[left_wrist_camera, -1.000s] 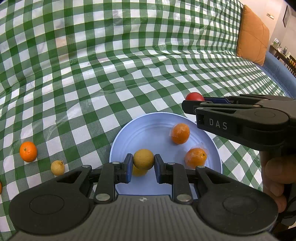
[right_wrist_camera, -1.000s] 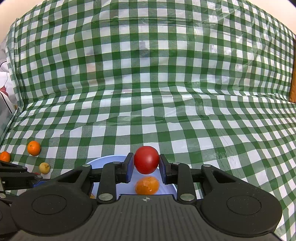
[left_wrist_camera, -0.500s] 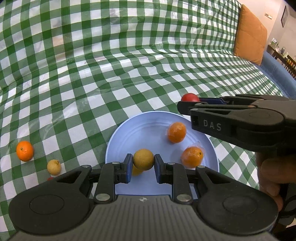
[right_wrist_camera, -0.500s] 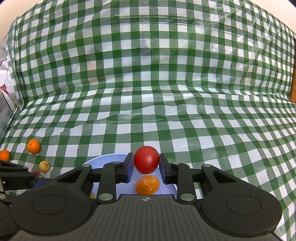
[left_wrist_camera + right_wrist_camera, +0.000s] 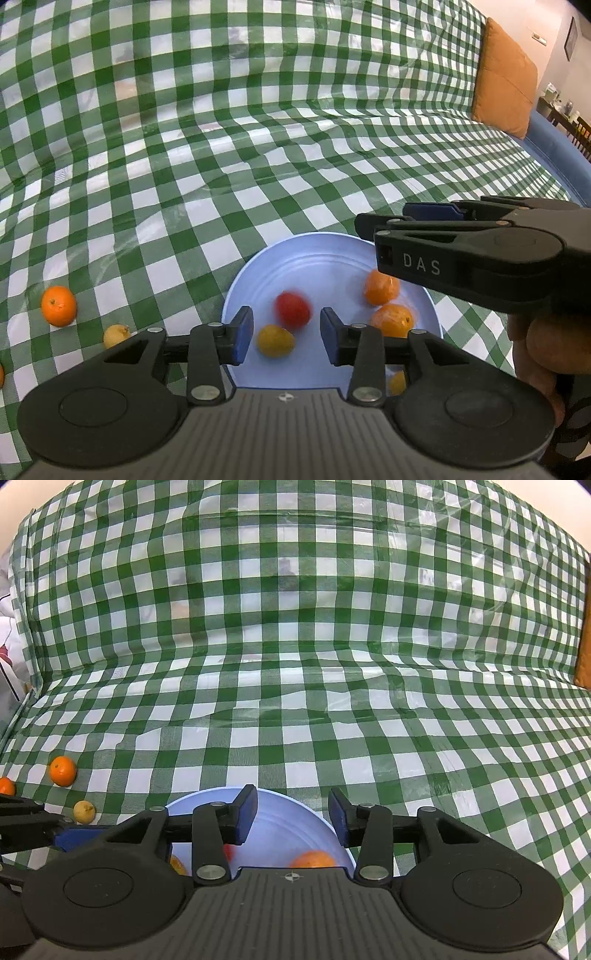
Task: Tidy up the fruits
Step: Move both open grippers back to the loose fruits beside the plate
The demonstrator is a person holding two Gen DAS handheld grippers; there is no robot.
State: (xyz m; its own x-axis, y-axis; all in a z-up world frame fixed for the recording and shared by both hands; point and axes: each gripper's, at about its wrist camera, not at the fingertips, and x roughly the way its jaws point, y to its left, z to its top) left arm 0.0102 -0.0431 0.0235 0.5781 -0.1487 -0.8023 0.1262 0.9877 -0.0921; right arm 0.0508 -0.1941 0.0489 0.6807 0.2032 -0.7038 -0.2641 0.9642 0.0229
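A light blue plate (image 5: 317,258) lies on the green checked cloth. On it are a blurred red tomato (image 5: 293,309), a yellow fruit (image 5: 275,340) and two oranges (image 5: 381,287) (image 5: 392,319); another yellow fruit (image 5: 397,382) shows behind my finger. My left gripper (image 5: 283,334) is open and empty just above the plate's near side. My right gripper (image 5: 291,814) is open and empty over the plate (image 5: 280,834); it also shows in the left wrist view (image 5: 436,236), side-on over the plate's right rim.
Off the plate to the left lie an orange (image 5: 58,305) and a small yellow fruit (image 5: 116,334); another orange (image 5: 6,785) sits farther left. An orange cushion (image 5: 504,99) stands at the back right. The checked cloth rises into a backrest behind.
Both grippers have opened. The yellow fruit dropped from my left gripper onto the plate, and the red tomato dropped from my right gripper onto the plate, still blurred with motion.
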